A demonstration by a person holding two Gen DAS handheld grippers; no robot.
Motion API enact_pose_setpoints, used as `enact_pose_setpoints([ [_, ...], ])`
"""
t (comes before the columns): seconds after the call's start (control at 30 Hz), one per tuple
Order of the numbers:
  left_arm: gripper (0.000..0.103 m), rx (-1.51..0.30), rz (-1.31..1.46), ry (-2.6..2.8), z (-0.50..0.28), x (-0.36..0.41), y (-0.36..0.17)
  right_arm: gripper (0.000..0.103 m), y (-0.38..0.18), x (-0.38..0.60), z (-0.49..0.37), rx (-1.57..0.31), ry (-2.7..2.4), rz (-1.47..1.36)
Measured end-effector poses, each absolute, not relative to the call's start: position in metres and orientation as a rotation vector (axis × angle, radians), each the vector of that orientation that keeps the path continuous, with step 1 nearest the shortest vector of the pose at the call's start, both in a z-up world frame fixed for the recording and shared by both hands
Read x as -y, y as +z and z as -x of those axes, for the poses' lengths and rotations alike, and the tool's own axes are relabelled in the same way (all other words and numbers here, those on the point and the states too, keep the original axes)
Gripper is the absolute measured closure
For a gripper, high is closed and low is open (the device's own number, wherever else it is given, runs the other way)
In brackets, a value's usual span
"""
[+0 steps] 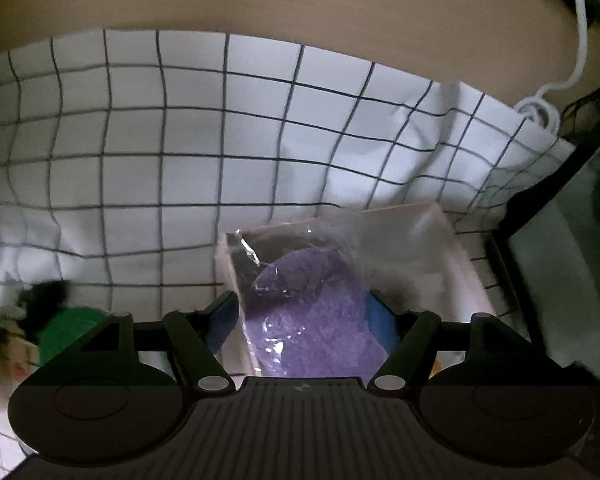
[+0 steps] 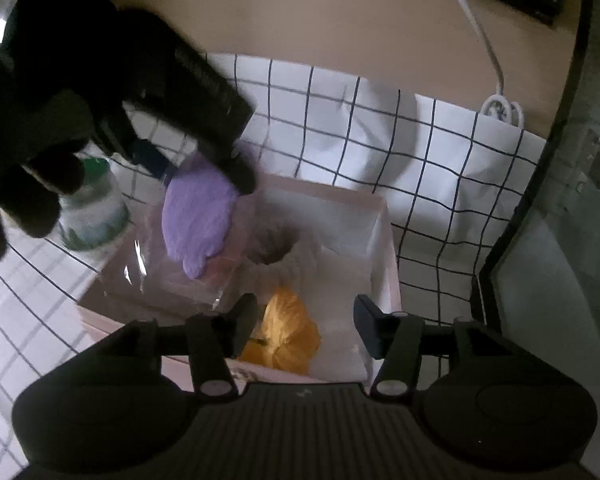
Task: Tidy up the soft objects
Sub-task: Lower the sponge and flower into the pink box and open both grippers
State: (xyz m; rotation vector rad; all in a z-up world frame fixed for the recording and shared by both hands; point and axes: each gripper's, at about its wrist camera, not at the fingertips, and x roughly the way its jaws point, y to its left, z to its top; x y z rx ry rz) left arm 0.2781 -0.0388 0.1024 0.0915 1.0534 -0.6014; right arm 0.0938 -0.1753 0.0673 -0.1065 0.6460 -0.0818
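Note:
A purple fluffy pad (image 1: 312,320) in a clear plastic bag sits between my left gripper's (image 1: 302,316) blue pads, which press on it from both sides. In the right wrist view the left gripper (image 2: 196,168) holds this purple pad (image 2: 198,216) tilted above the left part of a pale pink box (image 2: 388,240). My right gripper (image 2: 306,320) hangs open over the box's near end. An orange soft thing (image 2: 288,336) lies in the box below it, close to the left finger and not gripped.
A white cloth with a black grid (image 1: 140,140) covers the tan table. A green-lidded jar (image 2: 92,208) stands left of the box. A white cable (image 2: 480,40) runs along the back right. A dark-framed glass panel (image 2: 540,240) stands on the right.

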Motion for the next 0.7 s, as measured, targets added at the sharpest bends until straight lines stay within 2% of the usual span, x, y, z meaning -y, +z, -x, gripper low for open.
enact_pose_setpoints([
  [0.07, 0.024, -1.089, -0.114, -0.631, -0.277, 0.044, 0.096, 0.049, 0.070, 0.173, -0.093, -0.634, -0.074, 0.105],
  [0.17, 0.008, -1.030, -0.228, -0.676, -0.267, 0.063, 0.092, 0.049, 0.071, 0.170, -0.096, -0.634, -0.071, 0.107],
  [0.4, 0.021, -1.042, -0.141, -0.814, -0.266, 0.080, 0.084, 0.049, 0.070, 0.164, -0.098, -0.657, -0.093, 0.131],
  [0.6, 0.023, -1.043, -0.009, -0.790, -0.276, 0.047, 0.099, 0.050, 0.079, 0.163, -0.112, -0.599, -0.077, 0.081],
  [0.67, 0.023, -0.998, 0.038, -0.771, -0.275, 0.031, 0.109, 0.055, 0.075, 0.161, -0.128, -0.607, -0.079, 0.070],
  [0.7, 0.023, -0.970, 0.065, -0.763, -0.272, 0.021, 0.115, 0.064, 0.072, 0.160, -0.135, -0.622, -0.075, 0.066],
])
